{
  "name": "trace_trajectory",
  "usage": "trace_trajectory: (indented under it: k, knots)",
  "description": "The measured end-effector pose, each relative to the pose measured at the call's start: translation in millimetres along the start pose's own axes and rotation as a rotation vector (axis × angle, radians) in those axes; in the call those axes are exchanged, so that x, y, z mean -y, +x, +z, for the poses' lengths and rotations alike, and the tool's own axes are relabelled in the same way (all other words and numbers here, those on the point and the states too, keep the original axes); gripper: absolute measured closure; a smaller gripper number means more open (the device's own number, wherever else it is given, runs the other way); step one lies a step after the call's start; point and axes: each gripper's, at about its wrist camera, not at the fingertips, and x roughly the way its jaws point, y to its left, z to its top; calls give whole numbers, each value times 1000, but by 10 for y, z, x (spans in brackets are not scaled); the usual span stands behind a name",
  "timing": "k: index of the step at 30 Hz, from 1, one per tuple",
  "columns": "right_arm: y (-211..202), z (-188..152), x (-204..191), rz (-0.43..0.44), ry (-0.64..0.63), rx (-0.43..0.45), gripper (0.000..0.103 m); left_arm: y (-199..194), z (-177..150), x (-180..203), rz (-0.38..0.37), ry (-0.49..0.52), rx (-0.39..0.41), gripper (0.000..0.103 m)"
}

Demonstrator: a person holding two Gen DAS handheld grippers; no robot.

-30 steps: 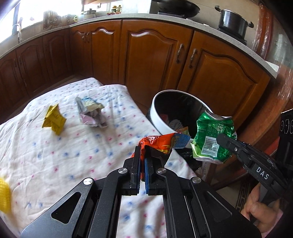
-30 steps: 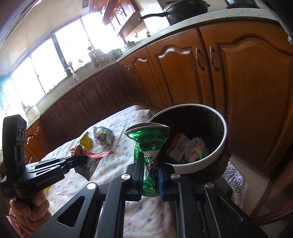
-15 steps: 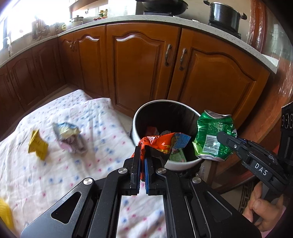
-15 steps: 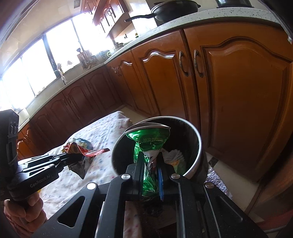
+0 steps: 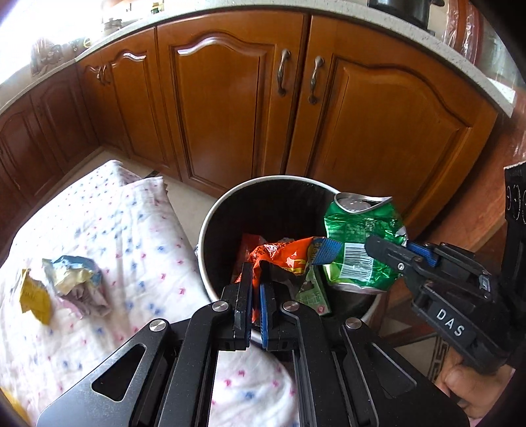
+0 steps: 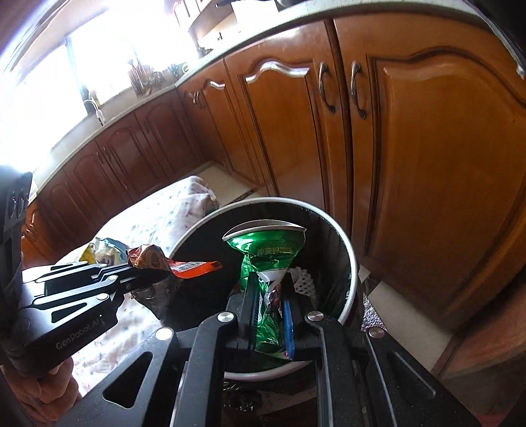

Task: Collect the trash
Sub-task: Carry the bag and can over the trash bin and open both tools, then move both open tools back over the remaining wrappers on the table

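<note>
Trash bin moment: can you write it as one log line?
left gripper: shut on orange wrapper | right gripper: shut on crushed green can | both over trash bin

A home kitchen is seen here. A long run of wooden cabinet doors [image 5: 227,108] with arched panels and metal handles [image 5: 282,70] is curved around the room under a pale speckled countertop [image 6: 263,36]. A dark pot [image 5: 399,8] is set on that counter at the top right. A tap [image 6: 93,105] is made out below a bright window [image 6: 65,69], utensils crowded beside it. A round waste bin [image 5: 210,230] is stood on the floor before the cabinets, next to a flower-print cloth [image 5: 108,223].
</note>
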Motion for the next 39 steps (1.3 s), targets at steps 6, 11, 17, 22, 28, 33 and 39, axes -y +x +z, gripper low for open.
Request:
trace_trajectory:
  k: [6,11,17,22,28,33,39]
  knots:
    - [66,28,98,18,36,-9,84,140,-7,9,-2,-4,-46,94]
    - [16,23,110,26,48,6,75,110,-39,7,13,-6,-34,65]
    - [-87,-17,57,40,49,28,68,-14,-130,-57,9,-22,-20,64]
    - [-189,-114,-66,65,54,54,65,-177,-307,-209,12,-61,-7,64]
    - [-355,-305,-308,115,76,108,47,-374,-592,-528,24,-141,6,64]
    - [-404,-431,-543,165,87,135,34,-536,-832,-865,44,-219,9,64]
    - [-323,-552,-892,214,54,104,27,-769,-1105,-1266,86,-308,28,64]
